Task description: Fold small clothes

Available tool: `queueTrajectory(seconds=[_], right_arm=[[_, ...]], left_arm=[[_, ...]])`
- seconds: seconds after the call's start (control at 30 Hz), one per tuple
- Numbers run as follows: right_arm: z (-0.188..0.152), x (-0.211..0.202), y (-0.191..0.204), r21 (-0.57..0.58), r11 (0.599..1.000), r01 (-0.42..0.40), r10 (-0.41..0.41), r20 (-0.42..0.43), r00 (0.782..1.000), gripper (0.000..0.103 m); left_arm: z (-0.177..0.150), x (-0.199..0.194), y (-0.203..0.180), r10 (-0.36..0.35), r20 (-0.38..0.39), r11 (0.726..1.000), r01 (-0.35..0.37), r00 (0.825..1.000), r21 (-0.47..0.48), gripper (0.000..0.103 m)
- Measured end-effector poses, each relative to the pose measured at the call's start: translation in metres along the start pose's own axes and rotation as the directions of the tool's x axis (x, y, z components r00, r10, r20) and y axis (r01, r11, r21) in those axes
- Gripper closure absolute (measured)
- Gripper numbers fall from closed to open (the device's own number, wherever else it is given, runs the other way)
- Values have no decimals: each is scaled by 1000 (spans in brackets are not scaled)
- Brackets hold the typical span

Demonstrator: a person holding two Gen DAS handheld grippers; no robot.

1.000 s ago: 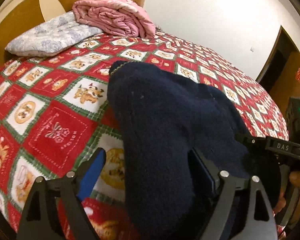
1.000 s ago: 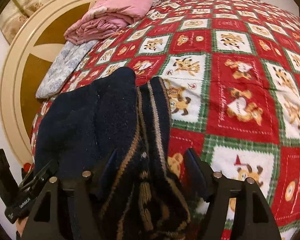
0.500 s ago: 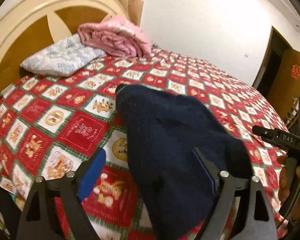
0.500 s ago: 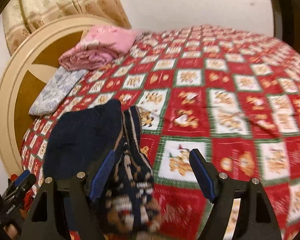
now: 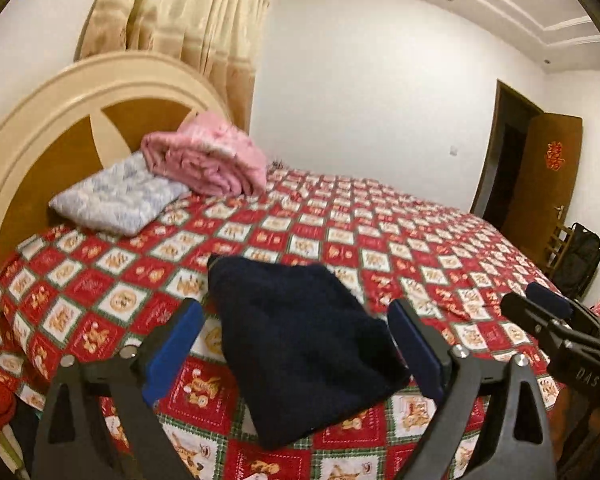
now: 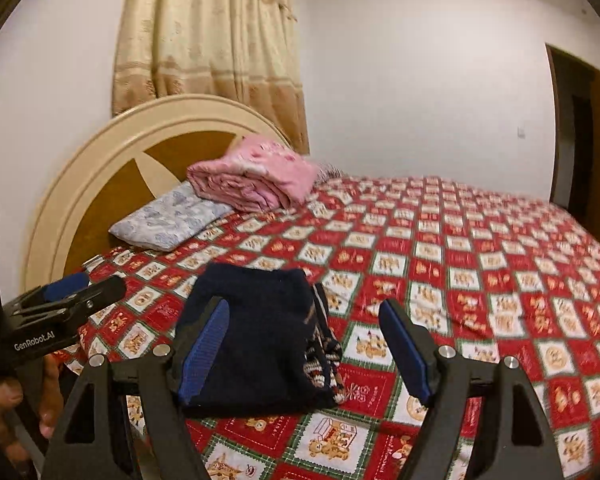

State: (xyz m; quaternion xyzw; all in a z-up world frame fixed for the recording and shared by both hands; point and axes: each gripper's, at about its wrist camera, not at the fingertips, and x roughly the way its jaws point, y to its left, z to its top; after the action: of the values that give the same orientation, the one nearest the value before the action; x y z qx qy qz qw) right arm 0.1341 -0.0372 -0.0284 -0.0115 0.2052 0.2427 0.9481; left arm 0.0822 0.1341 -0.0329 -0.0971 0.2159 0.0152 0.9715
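Note:
A folded dark navy knitted garment (image 5: 300, 340) lies near the front edge of the bed; in the right wrist view (image 6: 256, 336) a patterned striped edge shows along its right side. My left gripper (image 5: 296, 346) is open and empty, raised above and in front of the garment. My right gripper (image 6: 304, 354) is also open and empty, pulled back over the garment's right part. Each gripper shows in the other's view, the right one (image 5: 548, 320) at the right and the left one (image 6: 68, 292) at the left.
The bed carries a red, green and white patchwork cover (image 5: 400, 248). A blue-white pillow (image 5: 116, 200) and a folded pink blanket (image 5: 208, 160) lie by the round headboard (image 5: 60, 120). A doorway and brown door (image 5: 540, 176) stand at the right.
Both grippers have drawn back and up from the navy garment, which now lies folded on the bed and looks smaller. Both stayed open.

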Motion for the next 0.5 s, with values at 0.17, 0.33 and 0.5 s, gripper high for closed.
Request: queueTrajectory(seconds=[0.17,0.33,0.5], right_arm=[[2,-17,1,15,1000,-12,11,28,1000,24],[0,-20,1,23,1000,-12,11,26,1000,24],[-3,-18,1,29,999,-18,17,22,1000,24]], left_arm=[[5,-11,-5,7,36,1000,-8,999,23,6],[3,-10,-6,8,32,1000,-8,999,22,5],[2,-10,-5,16,25,1000,-17,1000,20,5]])
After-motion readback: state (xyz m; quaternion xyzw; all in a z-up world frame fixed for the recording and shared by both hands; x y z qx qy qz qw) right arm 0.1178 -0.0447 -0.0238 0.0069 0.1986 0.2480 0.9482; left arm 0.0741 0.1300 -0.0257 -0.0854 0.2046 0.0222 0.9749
